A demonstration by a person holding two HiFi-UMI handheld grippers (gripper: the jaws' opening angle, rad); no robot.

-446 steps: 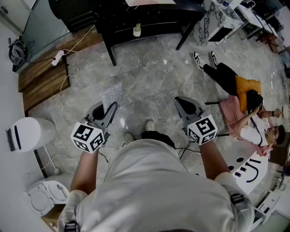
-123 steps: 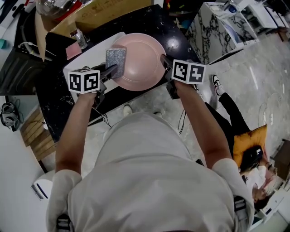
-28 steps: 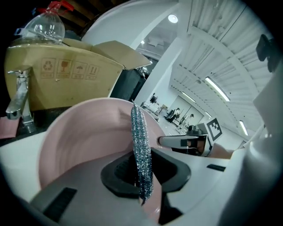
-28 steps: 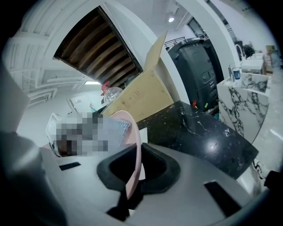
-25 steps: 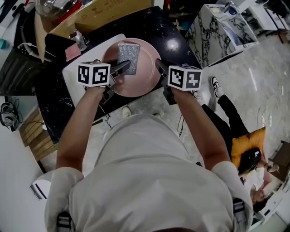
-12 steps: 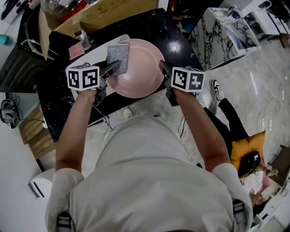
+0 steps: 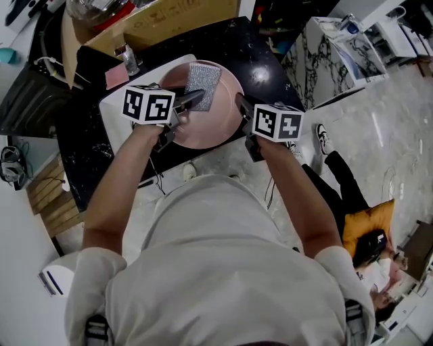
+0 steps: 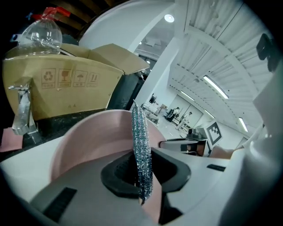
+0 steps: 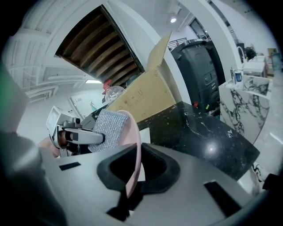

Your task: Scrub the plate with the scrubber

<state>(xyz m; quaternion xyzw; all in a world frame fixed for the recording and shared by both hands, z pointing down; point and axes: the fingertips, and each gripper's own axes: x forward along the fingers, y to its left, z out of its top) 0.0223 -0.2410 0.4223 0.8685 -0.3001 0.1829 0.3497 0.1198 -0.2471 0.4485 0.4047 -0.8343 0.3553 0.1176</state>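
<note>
Plate (image 7: 220,125) log, listed by size.

- Tabletop (image 7: 267,57): black, speckled, extends beyond and to the right of the right claw (image 7: 240,103).
- Cardboard box (image 7: 169,20): stands on the tabletop's far side, ahead of both claws, flaps open. A clear plastic bottle (image 8: 42,31) shows above it in the left gripper view.
- White board (image 7: 118,115): flat on the tabletop, under and to the left of the left claw (image 7: 193,100).
- Plate: pink, round, shallow, between the two claws. Its rim (image 9: 135,150) sits edge-on between the right claw's jaws, which are clamped on it. Cannot tell whether its far edge rests on the tabletop.
- Scrubber (image 7: 203,84): silver, glittery, rectangular pad. It is pinched by its near end in the left claw's closed jaws and stands out ahead of them, edge-on in the left gripper view (image 8: 141,150). Its flat side lies against the plate's inner face, toward the far rim (image 9: 108,128).
</note>
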